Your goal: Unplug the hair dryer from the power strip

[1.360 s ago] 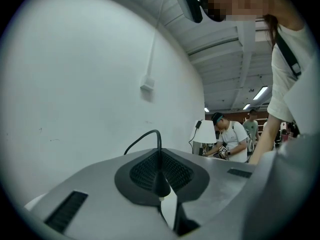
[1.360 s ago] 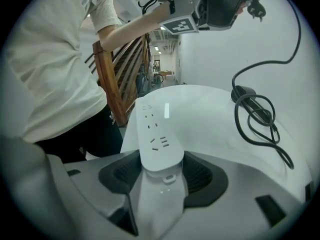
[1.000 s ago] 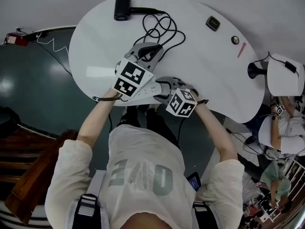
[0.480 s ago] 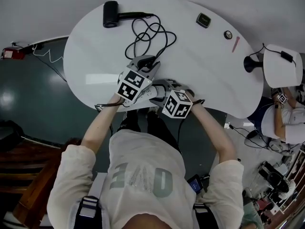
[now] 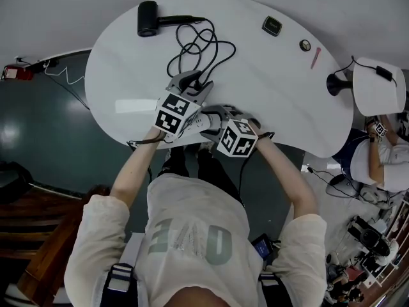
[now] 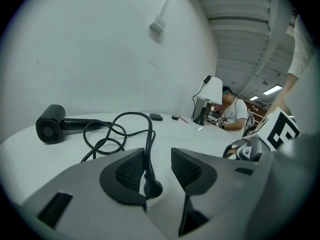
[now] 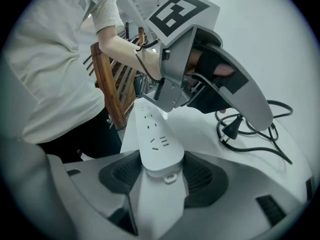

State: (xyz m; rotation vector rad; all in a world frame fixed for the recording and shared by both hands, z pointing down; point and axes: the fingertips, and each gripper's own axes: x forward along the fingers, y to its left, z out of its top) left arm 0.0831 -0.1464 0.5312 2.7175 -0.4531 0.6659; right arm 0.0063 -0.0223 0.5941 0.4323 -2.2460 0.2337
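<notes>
- Fingers (image 6: 127, 171) of the left gripper (image 6: 154, 160) stand apart, having just been opening. The black plug (image 6: 152, 188) lies between them on the white counter (image 5: 275, 75), close to the left-hand pad, with a clear gap on its other side and no pad pressing on it.
- Free of the power strip (image 7: 156, 144), the plug rests on the counter near it. The sockets that show on the strip's top face are empty, so the unplugging looks done.
- From the plug, the cord (image 6: 148, 129) runs out along the line of the left fingers. It then loops across the counter to the hair dryer (image 5: 148, 18), which lies near the far edge, well apart from both hands.
- The right gripper (image 7: 161, 176) is clamped on one rounded end of the strip, with a pad on each side. The strip's long axis runs away from those fingers toward the body of the left gripper.
- The left hand is the nearer to the plug. Its gripper sits low over the counter, tilted only slightly down and aimed toward the dryer. The right gripper is pitched more steeply and lies crosswise just beside it, at the counter's near edge.
- The likely next move is a straight pull-back of the left gripper along the cord's line, which should clear the plug without dragging it.
</notes>
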